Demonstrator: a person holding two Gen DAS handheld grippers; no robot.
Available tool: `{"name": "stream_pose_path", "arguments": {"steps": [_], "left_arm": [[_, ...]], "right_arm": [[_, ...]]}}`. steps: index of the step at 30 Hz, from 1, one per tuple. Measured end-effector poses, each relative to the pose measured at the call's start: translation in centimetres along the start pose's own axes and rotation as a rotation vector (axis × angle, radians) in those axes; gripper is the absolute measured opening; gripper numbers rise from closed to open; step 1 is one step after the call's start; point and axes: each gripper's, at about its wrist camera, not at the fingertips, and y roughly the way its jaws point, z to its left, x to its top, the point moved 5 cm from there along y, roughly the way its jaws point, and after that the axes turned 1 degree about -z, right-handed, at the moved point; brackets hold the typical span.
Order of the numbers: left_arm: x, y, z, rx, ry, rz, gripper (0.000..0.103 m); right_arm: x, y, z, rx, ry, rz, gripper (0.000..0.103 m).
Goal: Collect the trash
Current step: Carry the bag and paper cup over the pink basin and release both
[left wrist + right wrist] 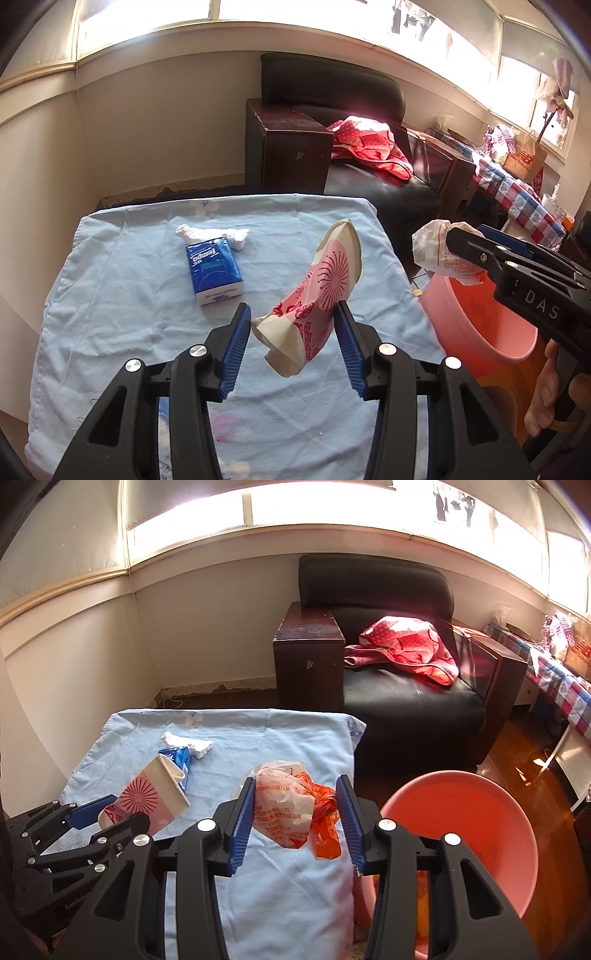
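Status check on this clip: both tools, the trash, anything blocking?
Left tool shut on pink-and-cream paper cup, lifted. Right tool shut on crumpled white-and-orange plastic bag, beside pink plastic basin. Nothing blocking.

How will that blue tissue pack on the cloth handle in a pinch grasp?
The blue tissue pack looks soft-wrapped and boxy: probably light and squashy, so it should give under the pads. Its glossy film may slip. Lying flat on the wrinkled blue cloth, it shouldn't roll, though a push may drag the fabric.

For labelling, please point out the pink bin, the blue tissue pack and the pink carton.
pink bin (461, 812): right wrist view, inner wall.
blue tissue pack (214, 269): left wrist view, top face.
pink carton (325, 284): left wrist view, printed side.
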Motion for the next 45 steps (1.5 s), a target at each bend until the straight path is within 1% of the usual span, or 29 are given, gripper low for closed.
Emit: {"name": "stream_pose_path", "arguments": {"steps": [9,13,17,23,30,32,35,37,45], "left_arm": [[0.9,0.6,-7.6,-0.054,0.119,-0.022,0.046],[1.0,1.2,-11.3,-0.093,0.167,-0.030,0.046],[0.6,2.0,-14.9,-0.137,0.208,-0.022,0.046],[-0.3,4.3,-18.9,-0.180,0.239,0.030,0.046],[-0.7,6.7,-20.6,-0.201,0.231,0.084,0.046],[-0.7,7.3,-20.7,-0.208,0.233,0.092,0.037],[-0.9,8.4,-21.3,-0.227,0.218,0.131,0.035],[-1.0,8.9,-21.7,-0.233,0.229,0.138,0.028],[-1.1,9.6,-22.2,-0.266,0.222,0.158,0.027]], "right_arm": [[-2.3,-2.8,-7.4,-0.101,0.113,-0.030,0.045],[-3.5,-3.5,-10.5,-0.153,0.153,-0.029,0.045],[-4.7,-3.7,-13.2,-0.191,0.190,-0.010,0.045],[-6.1,-3.3,-15.6,-0.222,0.212,0.015,0.045],[-7.0,-1.6,-16.9,-0.240,0.211,0.053,0.045],[-7.2,-1.1,-17.1,-0.243,0.212,0.067,0.045],[-7.4,-0.5,-17.4,-0.249,0.210,0.081,0.045],[-7.4,-0.2,-17.5,-0.254,0.209,0.086,0.045],[-7.6,0.7,-17.8,-0.255,0.208,0.114,0.046]]}}
